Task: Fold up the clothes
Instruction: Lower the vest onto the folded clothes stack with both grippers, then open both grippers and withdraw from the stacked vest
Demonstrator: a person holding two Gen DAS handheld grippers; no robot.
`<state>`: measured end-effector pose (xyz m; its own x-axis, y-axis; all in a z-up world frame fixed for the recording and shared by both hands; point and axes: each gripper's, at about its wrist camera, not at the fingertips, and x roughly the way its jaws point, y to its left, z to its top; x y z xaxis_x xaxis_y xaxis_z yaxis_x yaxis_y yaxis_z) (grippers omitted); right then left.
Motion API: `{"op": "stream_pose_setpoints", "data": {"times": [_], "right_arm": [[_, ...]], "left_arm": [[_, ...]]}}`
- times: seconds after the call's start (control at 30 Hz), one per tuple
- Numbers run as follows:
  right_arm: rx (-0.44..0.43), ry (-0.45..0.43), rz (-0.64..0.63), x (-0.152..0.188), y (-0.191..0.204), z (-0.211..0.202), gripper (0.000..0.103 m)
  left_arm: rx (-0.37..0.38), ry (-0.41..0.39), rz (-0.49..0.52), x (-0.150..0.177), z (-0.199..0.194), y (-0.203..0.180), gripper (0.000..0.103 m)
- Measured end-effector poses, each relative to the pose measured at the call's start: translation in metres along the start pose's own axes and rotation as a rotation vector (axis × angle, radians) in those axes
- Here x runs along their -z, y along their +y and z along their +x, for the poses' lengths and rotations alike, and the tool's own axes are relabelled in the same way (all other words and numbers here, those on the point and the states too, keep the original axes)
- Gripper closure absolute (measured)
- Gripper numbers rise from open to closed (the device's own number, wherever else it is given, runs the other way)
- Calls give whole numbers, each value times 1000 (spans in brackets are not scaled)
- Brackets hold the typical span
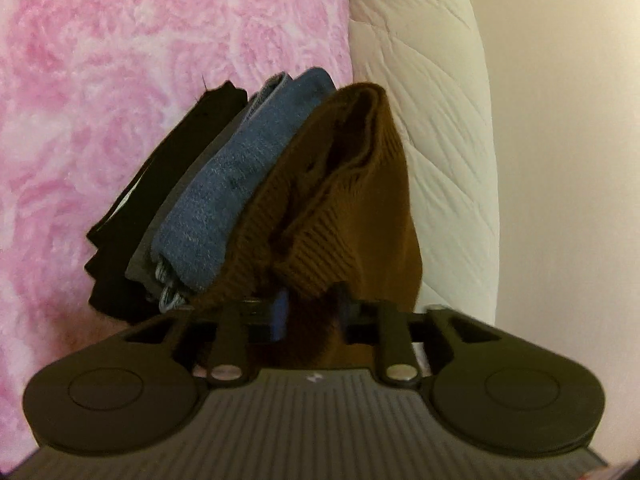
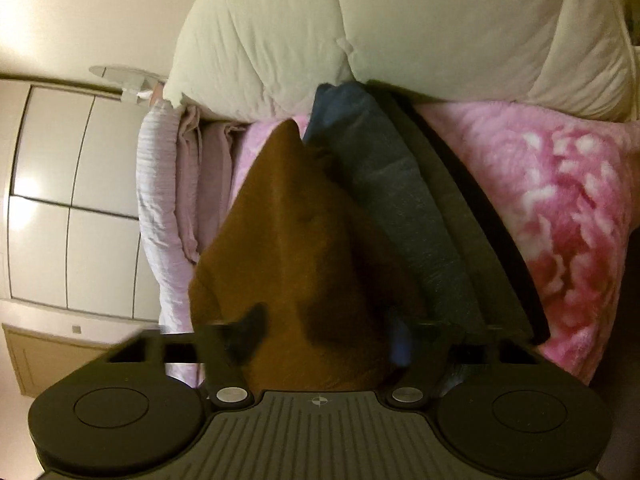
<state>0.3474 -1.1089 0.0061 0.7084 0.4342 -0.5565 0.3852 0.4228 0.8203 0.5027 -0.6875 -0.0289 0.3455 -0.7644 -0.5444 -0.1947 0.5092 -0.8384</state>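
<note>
Both wrist cams v. close, facing folded stack (image 1: 224,200) (image 2: 400,200) from opposite sides.

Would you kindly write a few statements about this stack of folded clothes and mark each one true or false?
1. The brown knit sweater lies directly against the blue garment. True.
2. The stack rests on a green blanket. False: the blanket is pink with a rose pattern.
3. The left hand-held gripper has brown knit between its fingers. True.
4. A black garment sits between the brown and blue ones. False: it is on the stack's far side, beyond the blue.
5. A white quilt lies behind the stack. True.
</note>
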Motion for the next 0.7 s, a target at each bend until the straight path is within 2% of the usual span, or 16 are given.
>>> {"op": "stream_pose_setpoints", "data": {"times": [0.03, 0.07, 0.23, 0.37, 0.43, 0.5, 0.63, 0.67, 0.7], "right_arm": [[1, 6, -10, -1, 0, 0, 83], [4, 8, -26, -1, 2, 0, 85], [0, -5, -98, 8, 13, -17, 86], [74, 11, -85, 17, -1, -10, 85], [90, 9, -100, 16, 4, -10, 85], [140, -6, -168, 15, 19, -18, 85], [276, -65, -335, 27, 52, -38, 85], [302, -85, -381, 31, 61, -41, 85], [308, -105, -427, 37, 70, -41, 85]], "left_arm": [[-18, 0, 33, 1, -1, -3, 100], [-38, 3, 71, 3, -1, -6, 101], [-141, 21, 261, 11, -5, -23, 101], [-223, 35, 413, 17, -8, -37, 98], [-246, 17, 456, 22, -12, -46, 95], [-284, -8, 504, 28, -20, -57, 88], [-506, -35, 619, 49, -43, -81, 88], [-534, -35, 649, 54, -43, -87, 88], [-529, -33, 671, 59, -42, -96, 88]]}}
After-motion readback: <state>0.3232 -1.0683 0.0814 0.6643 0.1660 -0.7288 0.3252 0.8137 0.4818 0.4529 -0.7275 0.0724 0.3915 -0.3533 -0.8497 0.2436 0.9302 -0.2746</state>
